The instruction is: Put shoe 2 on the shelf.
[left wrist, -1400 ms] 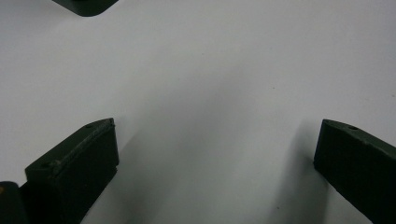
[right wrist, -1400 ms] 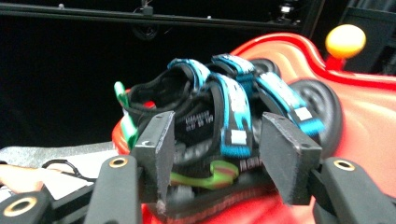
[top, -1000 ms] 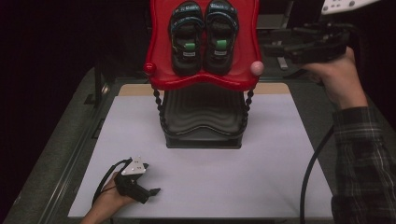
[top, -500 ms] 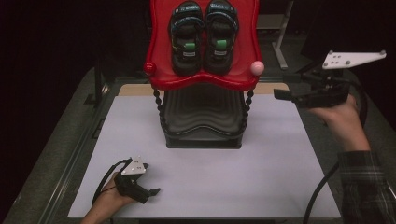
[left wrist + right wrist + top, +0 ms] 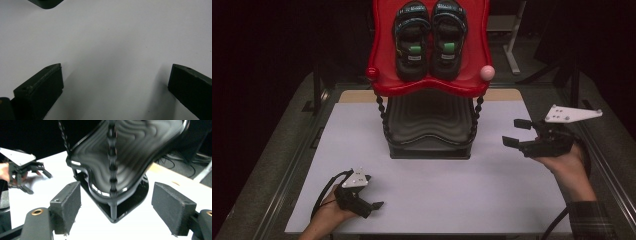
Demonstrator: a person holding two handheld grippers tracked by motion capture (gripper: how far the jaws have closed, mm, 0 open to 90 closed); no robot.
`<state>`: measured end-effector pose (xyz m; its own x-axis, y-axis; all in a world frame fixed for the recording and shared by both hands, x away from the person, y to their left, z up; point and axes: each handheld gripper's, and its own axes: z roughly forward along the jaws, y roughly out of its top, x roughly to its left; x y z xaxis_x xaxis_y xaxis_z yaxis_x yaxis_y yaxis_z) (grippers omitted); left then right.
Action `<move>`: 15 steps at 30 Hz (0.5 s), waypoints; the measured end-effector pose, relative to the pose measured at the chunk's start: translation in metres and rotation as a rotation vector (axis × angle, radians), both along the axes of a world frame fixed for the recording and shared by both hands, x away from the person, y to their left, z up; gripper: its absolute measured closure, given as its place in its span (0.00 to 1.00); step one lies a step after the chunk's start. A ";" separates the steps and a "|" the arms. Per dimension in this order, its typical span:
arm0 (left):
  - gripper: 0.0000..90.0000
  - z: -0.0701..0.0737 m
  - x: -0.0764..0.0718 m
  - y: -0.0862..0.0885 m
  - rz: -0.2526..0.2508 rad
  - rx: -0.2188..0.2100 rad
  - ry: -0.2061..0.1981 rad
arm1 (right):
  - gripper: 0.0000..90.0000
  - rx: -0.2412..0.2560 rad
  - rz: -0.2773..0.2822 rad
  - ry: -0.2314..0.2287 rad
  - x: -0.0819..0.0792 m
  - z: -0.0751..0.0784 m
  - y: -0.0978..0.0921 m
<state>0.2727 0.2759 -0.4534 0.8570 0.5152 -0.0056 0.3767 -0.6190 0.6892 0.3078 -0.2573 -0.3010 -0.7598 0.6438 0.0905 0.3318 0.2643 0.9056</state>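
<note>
Two-tier rack: red glossy plastic upper tray (image 5: 384, 80) cut off by the frame top in the high view, so its back edge is unseen; the pair of black strap sandals (image 5: 430, 37) lies on it, toes toward the camera. Black ribbed lower tray (image 5: 429, 122) sits shadowed under the red one, its rear hidden; in the right gripper view it's motion-blurred and tilted, ridges smeared. Right claw (image 5: 518, 132) is held above the white table (image 5: 452, 190), just right of the lower tray, pointing at it, jaws wide apart and empty. Left claw (image 5: 374, 206) rests low near the table's front-left edge, jaws spread wide with nothing between them, bare table under it in the left gripper view. Open room: whole front half of the table, between the claws. Surroundings dark, unreadable.
</note>
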 end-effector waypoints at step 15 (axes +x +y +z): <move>0.00 0.000 0.000 0.000 0.000 -0.001 -0.003 | 0.17 -0.093 -0.104 0.129 -0.027 -0.091 -0.002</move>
<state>0.2726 0.2759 -0.4536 0.8568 0.5156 -0.0036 0.3748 -0.6181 0.6910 0.2808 -0.2593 -0.3923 -0.6744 0.7286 0.1199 0.4739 0.3025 0.8270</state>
